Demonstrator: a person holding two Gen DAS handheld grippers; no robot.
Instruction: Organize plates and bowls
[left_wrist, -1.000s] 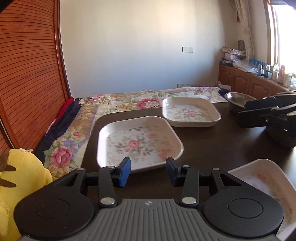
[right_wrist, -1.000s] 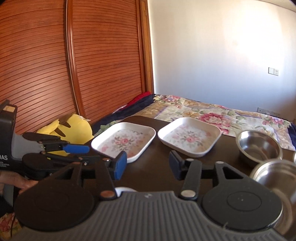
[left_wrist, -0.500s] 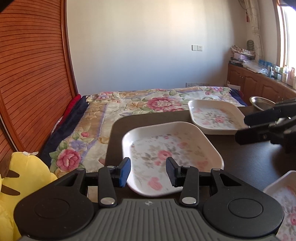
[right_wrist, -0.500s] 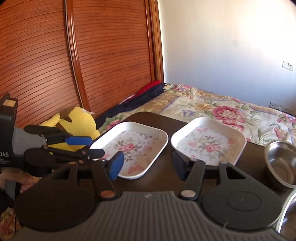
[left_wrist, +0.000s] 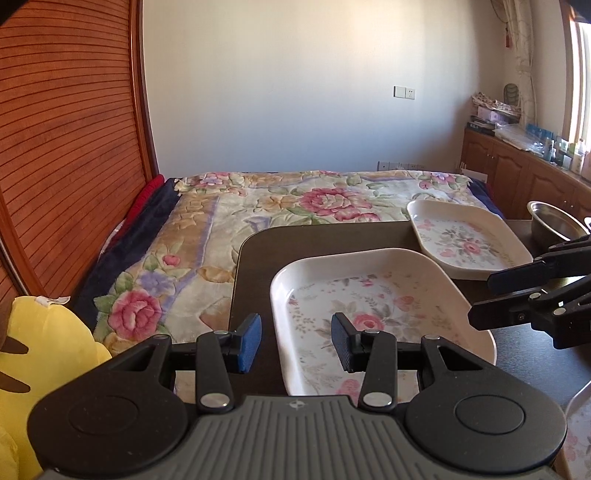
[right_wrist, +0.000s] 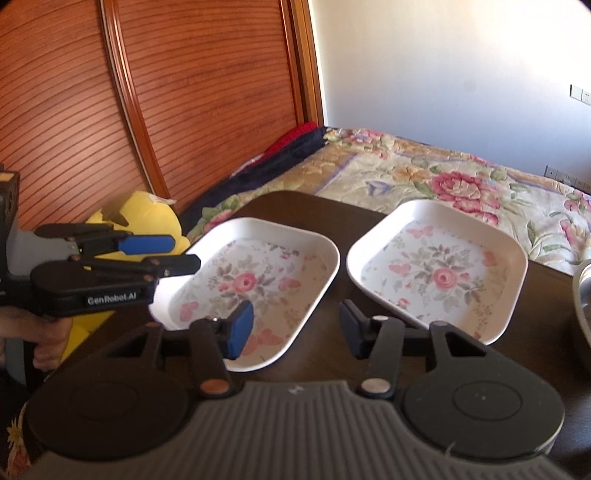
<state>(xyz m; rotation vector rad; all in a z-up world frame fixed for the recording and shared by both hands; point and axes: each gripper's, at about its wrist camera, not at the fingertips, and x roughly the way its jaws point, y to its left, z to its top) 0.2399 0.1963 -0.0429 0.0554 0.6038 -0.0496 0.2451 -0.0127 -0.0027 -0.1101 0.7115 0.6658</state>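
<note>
Two white square plates with a rose print lie on the dark table. The near plate (left_wrist: 373, 314) (right_wrist: 255, 291) is right in front of both grippers; the far plate (left_wrist: 465, 236) (right_wrist: 439, 269) lies beside it. My left gripper (left_wrist: 295, 341) is open and empty, its jaws either side of the near plate's left front rim; it also shows in the right wrist view (right_wrist: 162, 253). My right gripper (right_wrist: 295, 328) is open and empty, over the near plate's right front corner; it also shows in the left wrist view (left_wrist: 484, 297). A steel bowl (left_wrist: 557, 219) stands at the right.
The dark table (left_wrist: 317, 240) ends close ahead against a bed with a floral quilt (left_wrist: 258, 210). A yellow plush toy (left_wrist: 44, 343) lies at the left by a wooden slatted wardrobe (left_wrist: 66, 147). Another printed plate's edge (left_wrist: 580, 435) shows at the lower right.
Both grippers have moved left and closer to the near plate. The left gripper's jaws now straddle its left rim. The steel bowls have slid almost out of the right wrist view.
</note>
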